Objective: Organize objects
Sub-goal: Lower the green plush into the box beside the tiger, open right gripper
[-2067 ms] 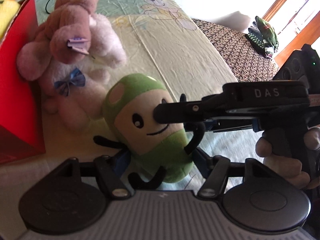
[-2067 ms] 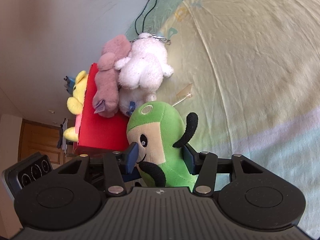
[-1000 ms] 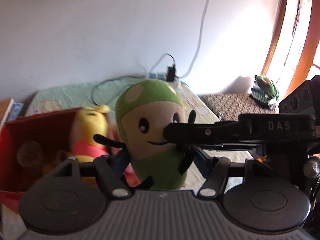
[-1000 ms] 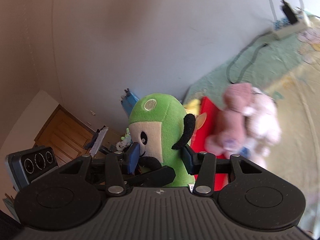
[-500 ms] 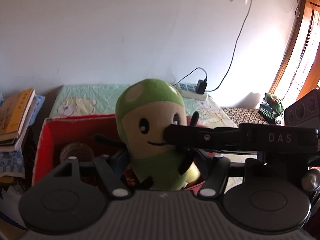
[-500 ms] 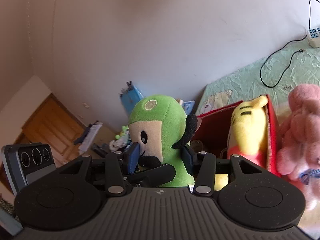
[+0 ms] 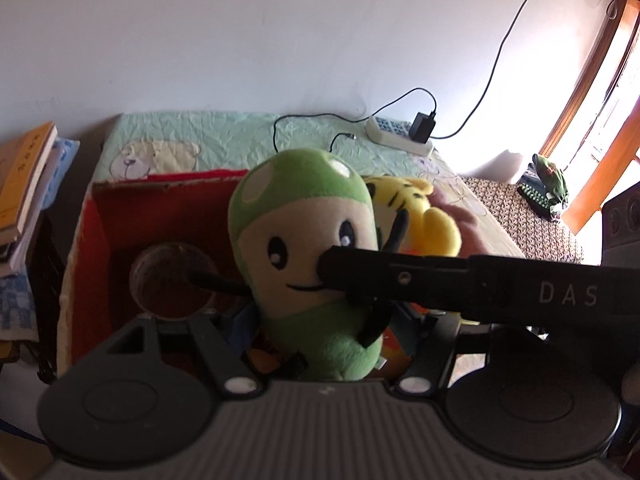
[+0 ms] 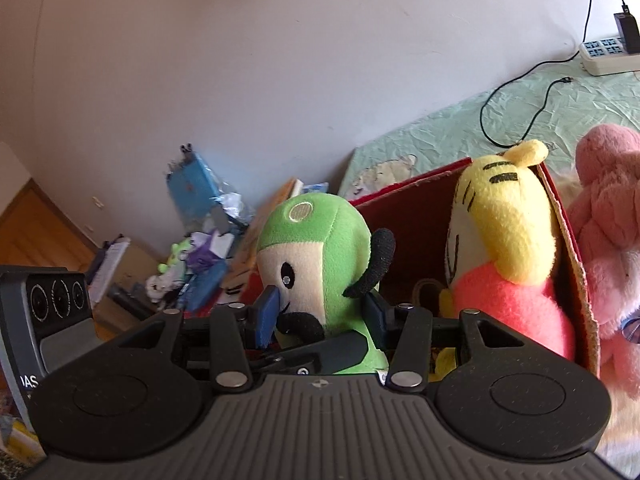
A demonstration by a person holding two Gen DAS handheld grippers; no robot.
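Left wrist view: the left gripper (image 7: 320,328) clamps the green plush (image 7: 308,276) at frame centre, above the red box (image 7: 86,240). A yellow tiger (image 7: 416,220) already sits inside; the green one is not yet released.

Right wrist view: the right gripper (image 8: 320,316) pinches the same plush (image 8: 320,264) from its side, held level. A pink plush (image 8: 608,232) at right, outside the box (image 8: 576,256), remains.

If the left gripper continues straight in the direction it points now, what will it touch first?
The left gripper already has the green plush toy between its jaws, so the toy leads. Beyond it lies the open red box, probably its inside with the round container; depth is unclear.
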